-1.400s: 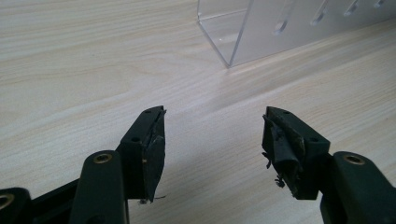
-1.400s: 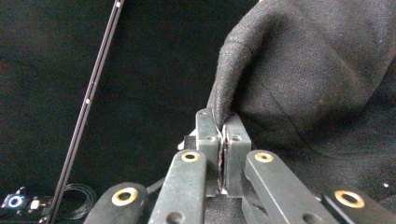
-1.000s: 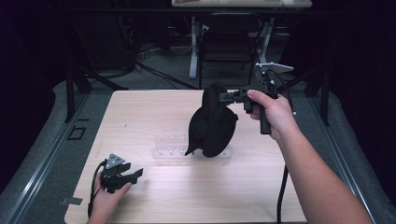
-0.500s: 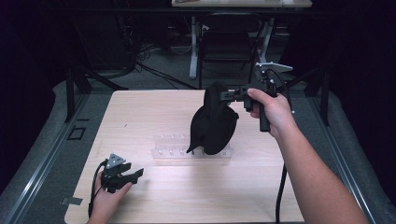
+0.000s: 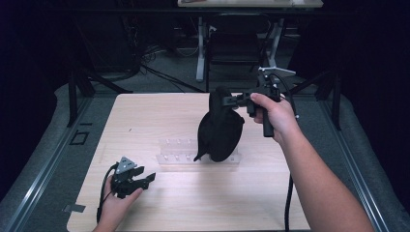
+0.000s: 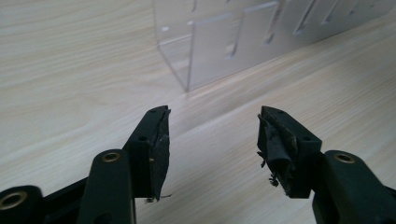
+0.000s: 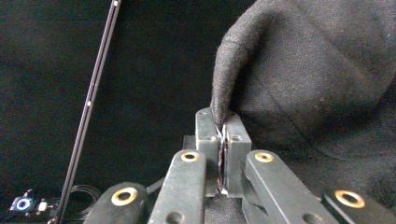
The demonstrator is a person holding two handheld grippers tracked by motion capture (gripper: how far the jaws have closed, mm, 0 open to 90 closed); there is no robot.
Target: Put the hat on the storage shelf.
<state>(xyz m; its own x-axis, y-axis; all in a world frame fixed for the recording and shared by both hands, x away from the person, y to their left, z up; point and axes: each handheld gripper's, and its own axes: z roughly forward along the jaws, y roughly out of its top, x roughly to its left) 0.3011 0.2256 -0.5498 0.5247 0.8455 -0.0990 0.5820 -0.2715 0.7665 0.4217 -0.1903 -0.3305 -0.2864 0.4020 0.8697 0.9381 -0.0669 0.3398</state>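
Note:
A black cloth hat hangs over the middle of the table, pinched at its top edge by my right gripper, which is shut on it. In the right gripper view the jaws meet on a fold of the black cloth hat at the right gripper. My left gripper lies low at the near left of the table, open; its jaws have just been closing a little with nothing between them. The left gripper points at bare wood in front of a clear plastic rack.
The clear plastic rack lies on the wooden table, partly behind the hanging hat. Dark floor, metal rails and table legs surround the tabletop. A cable trails from the right hand.
The hat has swung slightly under the right gripper. Both hands stay about where they were.

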